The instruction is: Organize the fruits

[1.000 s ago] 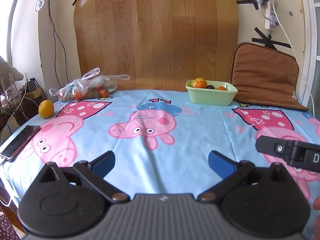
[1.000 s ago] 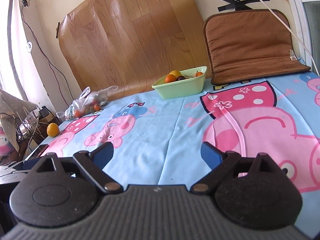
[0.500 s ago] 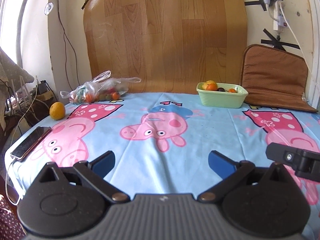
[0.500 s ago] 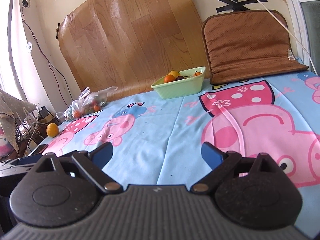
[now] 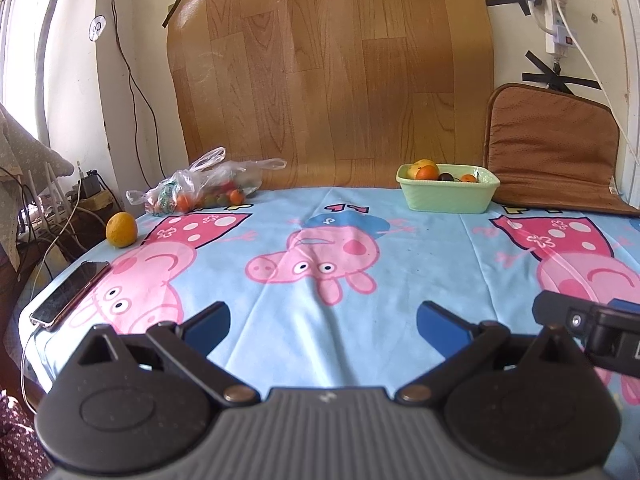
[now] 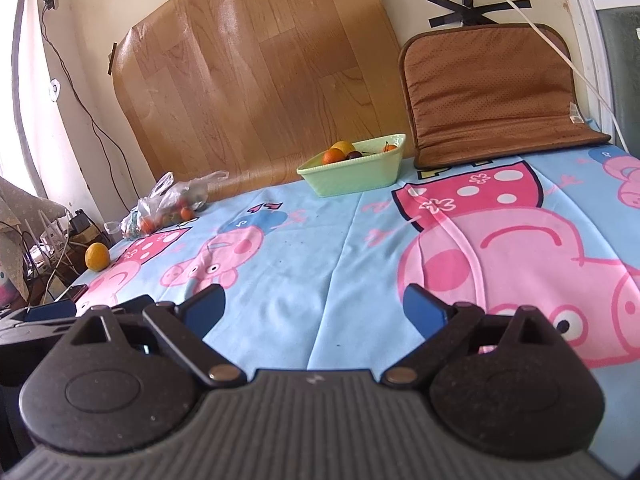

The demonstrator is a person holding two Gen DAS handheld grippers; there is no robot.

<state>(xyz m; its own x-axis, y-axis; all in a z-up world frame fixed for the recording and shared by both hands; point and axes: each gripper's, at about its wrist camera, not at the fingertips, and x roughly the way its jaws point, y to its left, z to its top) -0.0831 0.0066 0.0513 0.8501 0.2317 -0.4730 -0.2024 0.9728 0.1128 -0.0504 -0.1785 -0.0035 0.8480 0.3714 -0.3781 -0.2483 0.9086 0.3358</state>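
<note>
A loose orange (image 5: 121,229) lies at the far left edge of the cartoon-print tablecloth; it also shows in the right wrist view (image 6: 97,256). A clear plastic bag of small fruits (image 5: 200,194) (image 6: 168,208) lies at the back left. A pale green bowl (image 5: 448,196) (image 6: 356,176) with oranges and a dark fruit stands at the back. My left gripper (image 5: 322,326) is open and empty above the near cloth. My right gripper (image 6: 314,310) is open and empty, to the right of the left one.
A phone (image 5: 70,294) with a cable lies at the near left table edge. A brown cushion (image 5: 552,152) leans on the wall at the back right. A wood-pattern sheet (image 5: 328,72) covers the wall. Cables and clutter (image 5: 48,208) sit beyond the left edge.
The left wrist view has shifted so the scene moved right and the table's left edge shows more; the right gripper's tip moved lower right in it. The right gripper has barely moved.
</note>
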